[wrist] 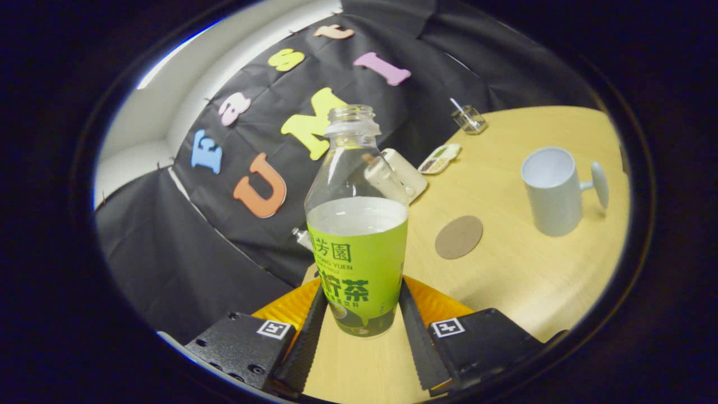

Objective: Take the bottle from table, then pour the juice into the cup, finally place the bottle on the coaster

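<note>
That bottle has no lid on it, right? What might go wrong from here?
Right: the bottle is uncapped and about half full, so tilting early may spill juice on the table. The gripper holds it low, so it may tip. The cup opening is narrow, so the pour may miss.

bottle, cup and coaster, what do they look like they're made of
Bottle: clear plastic by the look, glossy, liquid showing through, with a printed green wrap; both fingers press its sides.
Cup: probably ceramic, or maybe plastic; matte white.
Coaster: flat dull brown disc, perhaps cork or card.
</note>
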{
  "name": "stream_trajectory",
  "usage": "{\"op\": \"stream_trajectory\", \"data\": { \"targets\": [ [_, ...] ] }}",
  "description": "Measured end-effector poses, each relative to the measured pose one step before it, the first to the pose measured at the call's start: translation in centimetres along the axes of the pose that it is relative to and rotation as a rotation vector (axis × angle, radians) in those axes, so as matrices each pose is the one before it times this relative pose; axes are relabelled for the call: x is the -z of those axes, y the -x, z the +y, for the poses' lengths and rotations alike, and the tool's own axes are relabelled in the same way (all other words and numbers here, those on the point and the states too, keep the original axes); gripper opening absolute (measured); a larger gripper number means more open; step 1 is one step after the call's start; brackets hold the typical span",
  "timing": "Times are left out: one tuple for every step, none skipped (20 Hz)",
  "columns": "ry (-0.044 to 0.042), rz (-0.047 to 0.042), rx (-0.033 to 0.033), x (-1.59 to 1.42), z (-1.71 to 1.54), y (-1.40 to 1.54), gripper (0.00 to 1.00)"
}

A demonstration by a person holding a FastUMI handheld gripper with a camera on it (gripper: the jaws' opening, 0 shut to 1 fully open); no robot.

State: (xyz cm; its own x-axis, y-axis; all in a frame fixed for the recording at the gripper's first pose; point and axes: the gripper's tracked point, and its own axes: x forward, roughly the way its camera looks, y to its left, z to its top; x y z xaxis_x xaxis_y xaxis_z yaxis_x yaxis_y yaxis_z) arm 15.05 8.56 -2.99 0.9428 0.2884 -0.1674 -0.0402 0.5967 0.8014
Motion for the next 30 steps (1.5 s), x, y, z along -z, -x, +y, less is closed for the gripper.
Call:
{"op": "stream_trajectory", "data": {
  "targets": [
    [-0.04943,0.00342,0.0009,-0.118,-0.25,-0.292,0.76],
    [-0.04338,0.00474,0.00414,-0.276,-0.322,-0.306,0.76],
    [-0.03496,0.00428,0.00501,-0.181,-0.218,-0.31,0.76],
    [-0.03251,0.00894,0.00459,-0.081,-0.206,-0.182,0.76],
    [-0.0327,0.00757,0.00072,-0.107,-0.164,-0.115,0.76],
    [-0.03459,0.0032,-0.00578,-0.317,0.035,-0.131,0.76],
    [-0.04506,0.00025,-0.01162,-0.302,-0.038,-0.128,0.76],
    [-0.04696,-0.00192,-0.01532,-0.28,0.122,0.063,0.76],
    [-0.0437,-0.00292,-0.01459,-0.36,0.138,-0.054,0.76],
    [-0.03851,-0.00207,-0.014,-0.167,0.163,0.175,0.76],
    [-0.037,-0.0073,-0.01506,-0.336,0.167,0.158,0.76],
    [-0.0345,-0.0043,-0.02206,-0.476,0.295,0.159,0.76],
    [-0.03646,-0.00607,-0.02198,-0.288,0.303,-0.077,0.76],
    [-0.0336,-0.00835,-0.0193,-0.489,0.367,-0.033,0.76],
    [-0.03044,-0.00735,-0.01694,-0.322,0.264,-0.062,0.76],
    [-0.02582,-0.00285,-0.01049,-0.146,0.288,0.051,0.76],
    [-0.02088,-0.0046,-0.00732,-0.22,0.173,-0.09,0.76],
    [-0.02014,-0.00444,-0.00619,-0.323,0.194,0.127,0.76],
    [-0.02074,-0.0015,-0.00466,-0.135,0.123,-0.099,0.76],
    [-0.02134,-0.00142,-0.00506,-0.285,0.264,0.098,0.76],
    [-0.02236,-0.00093,-0.00595,-0.127,0.181,-0.052,0.76],
    [-0.02278,-0.00087,-0.0065,-0.172,0.227,0.023,0.76],
    [-0.02355,0.00177,0.00234,-0.067,0.042,-0.039,0.76],
    [-0.02743,0.00301,0.00619,-0.097,-0.059,0.022,0.76],
    [-0.021,0.00402,-0.0018,-0.024,0.07,-0.016,0.76],
    [-0.0191,0.00052,-0.00208,-0.114,0.247,0.154,0.76],
    [-0.01496,0.00208,-0.0046,-0.023,0.158,0.028,0.76],
    [-0.01347,-0.0003,-0.00813,-0.025,0.401,-0.095,0.76],
    [-0.01278,-0.00064,-0.00997,-0.04,0.334,-0.01,0.76],
    [-0.01442,0.00007,-0.01028,-0.113,0.357,0.098,0.76]
  ]
}}
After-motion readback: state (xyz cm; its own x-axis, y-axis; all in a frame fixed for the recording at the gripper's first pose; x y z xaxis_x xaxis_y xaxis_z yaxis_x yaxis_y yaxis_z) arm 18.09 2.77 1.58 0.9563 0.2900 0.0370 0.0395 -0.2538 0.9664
